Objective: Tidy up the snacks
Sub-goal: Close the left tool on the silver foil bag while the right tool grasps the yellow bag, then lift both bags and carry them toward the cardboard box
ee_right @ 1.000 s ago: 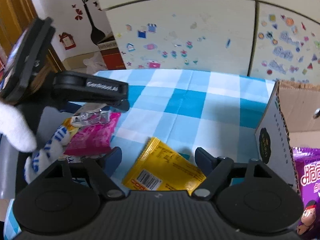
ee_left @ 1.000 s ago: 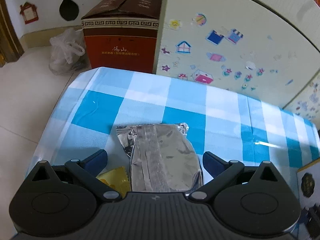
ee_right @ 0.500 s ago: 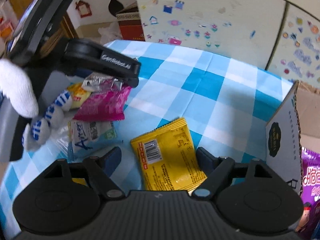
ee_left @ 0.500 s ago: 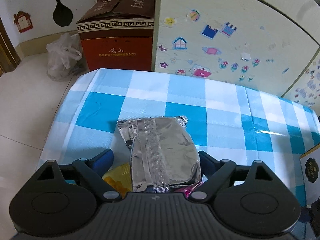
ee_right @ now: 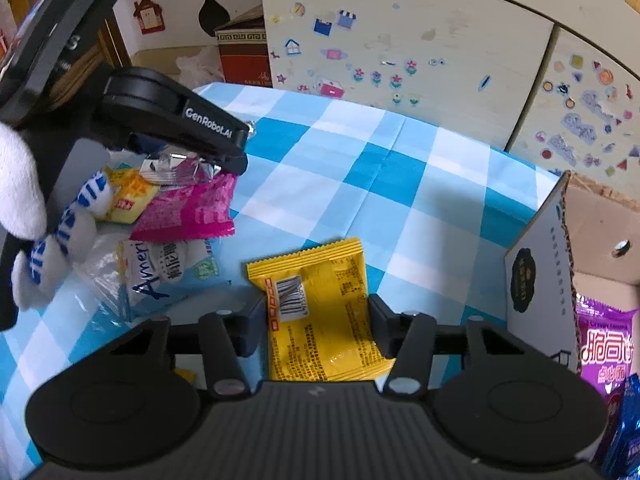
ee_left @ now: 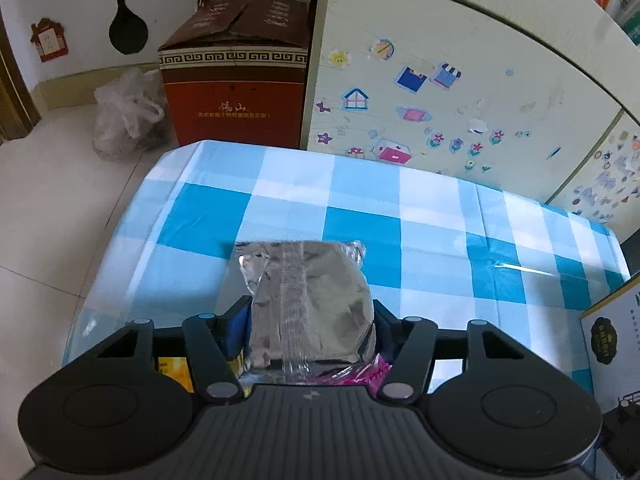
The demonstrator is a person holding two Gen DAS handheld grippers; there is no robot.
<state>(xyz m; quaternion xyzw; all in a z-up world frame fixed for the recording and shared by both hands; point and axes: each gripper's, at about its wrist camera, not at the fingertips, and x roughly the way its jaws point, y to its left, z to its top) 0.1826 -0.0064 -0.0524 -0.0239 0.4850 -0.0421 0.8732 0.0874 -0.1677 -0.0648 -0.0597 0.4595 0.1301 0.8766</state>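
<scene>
Beside the cardboard box (ee_right: 536, 280), which already holds a purple packet (ee_right: 604, 348), the desk (ee_right: 360, 184) carries several loose snacks. Your left tool (ee_left: 312, 320) has just clamped the silver packet (ee_left: 308, 300); your right tool (ee_right: 316, 320), the yellow packet (ee_right: 320, 304), seemingly firmly.

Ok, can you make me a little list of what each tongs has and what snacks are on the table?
left tongs: have just closed on the silver packet
right tongs: have just closed on the yellow packet
still on table: pink packet, white and blue packet, small yellow packet
table cover: blue and white checked cloth
box: at right, holds a purple packet
</scene>
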